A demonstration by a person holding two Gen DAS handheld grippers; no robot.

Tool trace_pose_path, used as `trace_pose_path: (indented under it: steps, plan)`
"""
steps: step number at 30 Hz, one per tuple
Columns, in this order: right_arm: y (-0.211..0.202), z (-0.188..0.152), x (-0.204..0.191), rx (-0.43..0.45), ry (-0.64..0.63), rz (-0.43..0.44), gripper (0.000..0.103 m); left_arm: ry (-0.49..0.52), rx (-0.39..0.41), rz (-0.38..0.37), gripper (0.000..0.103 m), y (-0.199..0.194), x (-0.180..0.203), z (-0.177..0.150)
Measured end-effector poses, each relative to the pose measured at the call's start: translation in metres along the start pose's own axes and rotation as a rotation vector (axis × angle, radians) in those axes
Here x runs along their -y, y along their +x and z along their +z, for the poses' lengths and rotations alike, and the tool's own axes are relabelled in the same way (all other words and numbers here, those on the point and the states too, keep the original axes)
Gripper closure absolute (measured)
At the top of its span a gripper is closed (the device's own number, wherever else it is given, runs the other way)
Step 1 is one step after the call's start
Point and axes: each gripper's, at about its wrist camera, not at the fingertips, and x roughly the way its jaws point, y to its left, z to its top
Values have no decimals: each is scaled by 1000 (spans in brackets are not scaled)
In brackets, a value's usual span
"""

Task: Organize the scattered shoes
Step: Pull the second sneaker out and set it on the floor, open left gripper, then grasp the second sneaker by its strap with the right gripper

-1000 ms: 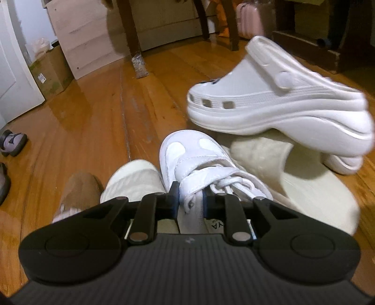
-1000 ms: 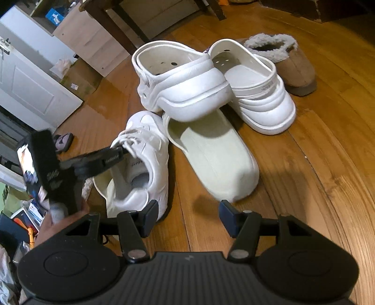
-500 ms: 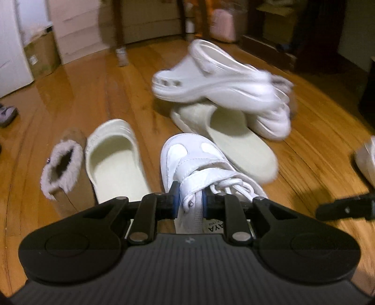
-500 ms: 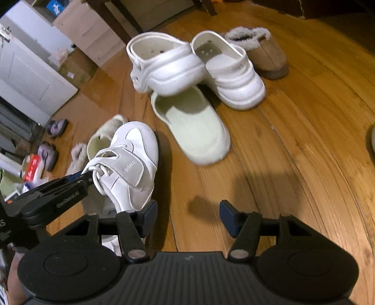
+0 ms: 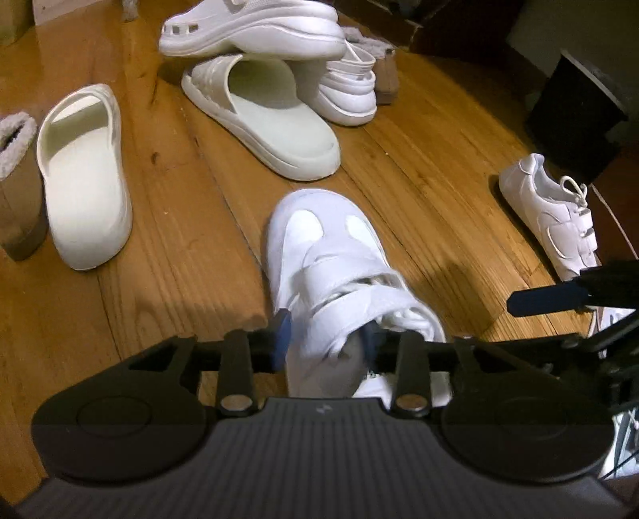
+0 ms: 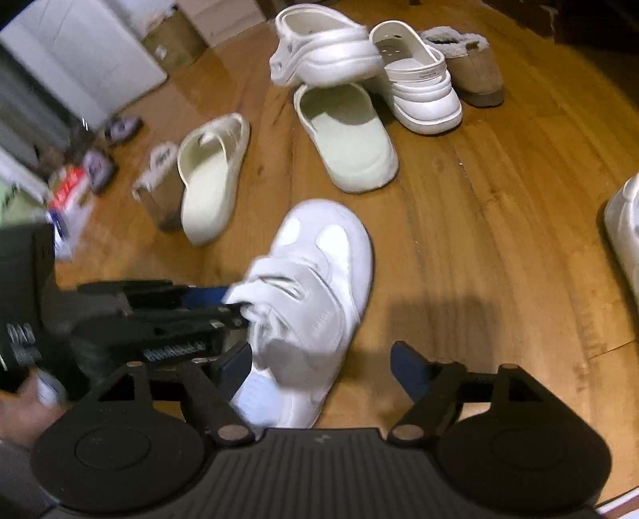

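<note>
A white strap sneaker [image 5: 319,247] [image 6: 319,259] rests on the wooden floor, toe toward the shoe pile. My left gripper [image 5: 325,339] [image 6: 231,305] straddles its tongue and top strap; the jaws are opening and the pads stand beside the strap without squeezing it. My right gripper [image 6: 319,367] hovers over the sneaker's heel, jaws opening wide and gripping nothing; one of its fingers [image 5: 547,297] shows at the right. The matching sneaker [image 5: 551,215] [image 6: 623,235] lies apart on the right.
Ahead lie two cream slides [image 5: 86,179] [image 5: 271,115], two stacked white clogs [image 5: 255,28] [image 5: 351,88] and tan fleece slippers [image 5: 16,179] [image 6: 471,60]. A black bin [image 5: 575,123] stands right. A cardboard box [image 6: 175,36], door [image 6: 80,64] and clutter [image 6: 68,191] sit left.
The left gripper brought the sneaker back from the pile to the near floor, and its jaws have spread off the strap. The right gripper's jaws stand wider and it moved over the sneaker.
</note>
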Motion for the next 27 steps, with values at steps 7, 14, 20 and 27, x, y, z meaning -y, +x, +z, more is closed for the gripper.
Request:
trace_pose_path:
  steps: [7, 14, 20, 27]
  plan:
    - [5, 6, -29, 3, -217, 1, 26, -139, 11, -106, 28, -26, -28, -8]
    - [30, 26, -56, 2, -462, -36, 26, -178, 9, -60, 21, -33, -41, -13]
    - [51, 39, -64, -9, -523, -62, 26, -203, 18, -17, 21, -39, -48, -14]
    - [58, 30, -73, 48, -606, -42, 64, -222, 11, -18, 21, -37, -51, -16]
